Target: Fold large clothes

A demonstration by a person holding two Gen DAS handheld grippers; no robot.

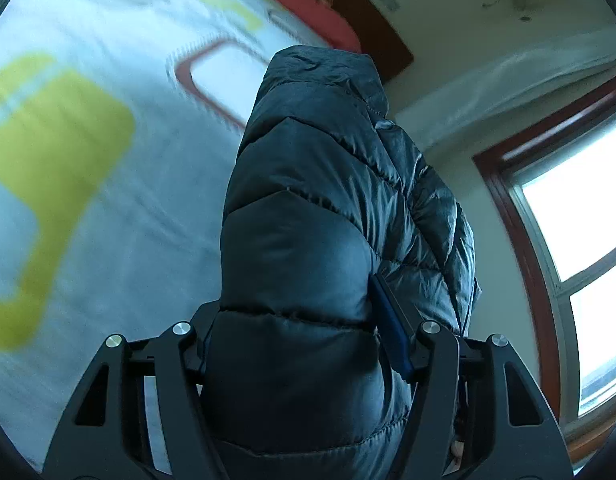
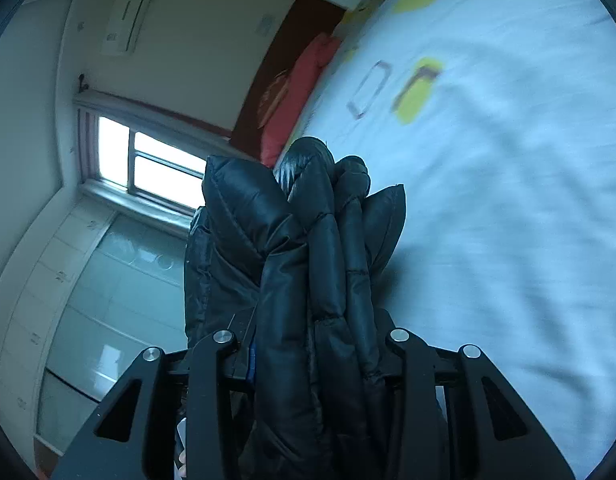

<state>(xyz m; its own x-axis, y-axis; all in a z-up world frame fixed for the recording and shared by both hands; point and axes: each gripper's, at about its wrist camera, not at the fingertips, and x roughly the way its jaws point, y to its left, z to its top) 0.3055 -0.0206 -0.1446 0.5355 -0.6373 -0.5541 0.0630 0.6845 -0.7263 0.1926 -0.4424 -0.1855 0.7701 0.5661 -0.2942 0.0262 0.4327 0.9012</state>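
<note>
A: Where does the jacket sit right now?

B: The dark puffer jacket [image 1: 308, 208] is up off the bed [image 1: 107, 216], carried in both tools. In the left wrist view the left gripper [image 1: 308, 344] pinches a thick quilted fold, with one blue pad pressed into its right side. In the right wrist view the right gripper [image 2: 312, 344] is clamped on several bunched layers of the same jacket [image 2: 308, 264]

A: So both are biting cloth, not spread?

B: Yes, padding fills the gap between the fingers on each side. Neither is pressed fully together; the stuffing keeps them apart

A: What could go wrong?

B: The shell looks slick and the filling springy, so I judge a layer could slide out of the right bundle if the two tools pull apart. Then the fold would fall open on the bed sheet [image 2: 508, 240]

A: Anything else?

B: The views are blurred and much of the garment hangs below, unseen. A dangling sleeve might drag on the bed and land crooked. The red pillow [image 2: 295, 96] at the far end is well apart, so it is no obstacle
</note>
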